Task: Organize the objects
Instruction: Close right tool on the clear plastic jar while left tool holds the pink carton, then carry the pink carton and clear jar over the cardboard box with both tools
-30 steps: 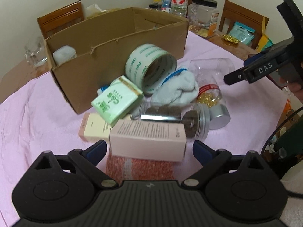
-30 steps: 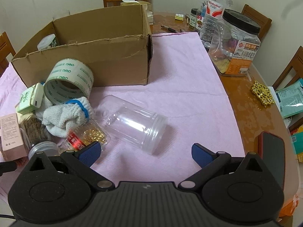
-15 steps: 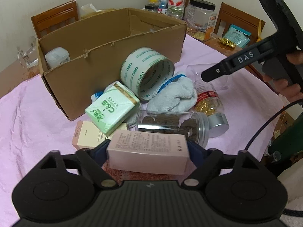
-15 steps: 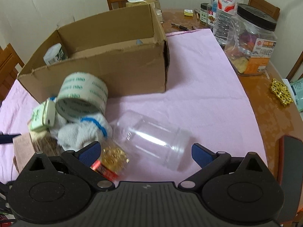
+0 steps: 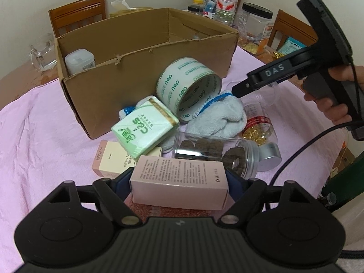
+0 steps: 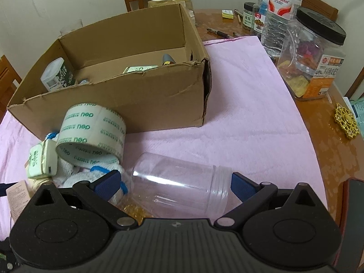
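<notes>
My left gripper [image 5: 179, 181] is shut on a pale pink carton [image 5: 179, 182], gripped at both ends just above a reddish pack. Beyond it lies a heap: a jar of brown pieces [image 5: 213, 154], a green tissue pack [image 5: 143, 129], a tape roll [image 5: 188, 86], a white sock [image 5: 218, 118] and a capsule bottle [image 5: 259, 129]. An open cardboard box [image 6: 127, 100] stands behind the heap. My right gripper [image 6: 175, 182] is open, its fingers on either side of an empty clear jar [image 6: 182, 191] lying on its side.
A pink cloth [image 6: 245, 104] covers the table. Off the cloth at the right stand a large black-lidded jar [image 6: 311, 54] and a water bottle [image 6: 279, 11]. A glass mug [image 5: 43, 54] sits at the far left. Wooden chairs ring the table.
The left jaws closed onto the pink carton. The right gripper came forward and leftward, so the clear jar now lies between its fingers.
</notes>
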A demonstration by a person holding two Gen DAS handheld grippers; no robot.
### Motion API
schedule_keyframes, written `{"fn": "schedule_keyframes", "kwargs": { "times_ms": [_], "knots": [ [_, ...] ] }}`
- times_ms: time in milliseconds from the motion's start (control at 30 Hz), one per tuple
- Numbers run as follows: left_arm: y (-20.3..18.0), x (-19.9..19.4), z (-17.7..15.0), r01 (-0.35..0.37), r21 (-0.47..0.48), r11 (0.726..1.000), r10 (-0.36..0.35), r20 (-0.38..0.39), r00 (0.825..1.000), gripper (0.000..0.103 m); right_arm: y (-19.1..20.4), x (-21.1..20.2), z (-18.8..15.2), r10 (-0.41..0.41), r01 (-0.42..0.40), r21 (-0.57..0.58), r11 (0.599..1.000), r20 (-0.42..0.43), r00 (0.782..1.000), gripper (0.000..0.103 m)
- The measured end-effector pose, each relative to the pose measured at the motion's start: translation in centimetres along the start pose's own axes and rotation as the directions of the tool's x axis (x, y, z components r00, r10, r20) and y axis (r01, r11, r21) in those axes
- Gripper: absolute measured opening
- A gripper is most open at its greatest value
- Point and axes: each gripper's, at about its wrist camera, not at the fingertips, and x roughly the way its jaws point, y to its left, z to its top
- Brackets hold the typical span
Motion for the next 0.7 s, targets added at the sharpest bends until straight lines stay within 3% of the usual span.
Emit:
{"fn": "schedule_keyframes", "kwargs": {
  "times_ms": [500, 567, 700],
  "knots": [
    [-0.1, 0.1, 0.3, -0.024, -0.026, 0.999, 0.024, -0.006, 1.000, 0.082, -0.4, 1.8, 0.3, -0.074, 0.074, -0.019, 0.997, -0.036, 0.997, 0.103],
    [-0.1, 0.1, 0.5, -0.034, -0.034, 0.999, 0.034, -0.007, 0.999, 0.082, -0.1, 2.0, 0.2, -0.087, 0.085, -0.040, 0.996, -0.043, 0.995, 0.099],
    [0.2, -0.2, 0.9, -0.046, -0.063, 0.997, 0.046, -0.009, 0.999, 0.081, -0.5, 1.6, 0.5, -0.074, 0.072, -0.049, 0.996, -0.045, 0.996, 0.098]
  ]
}}
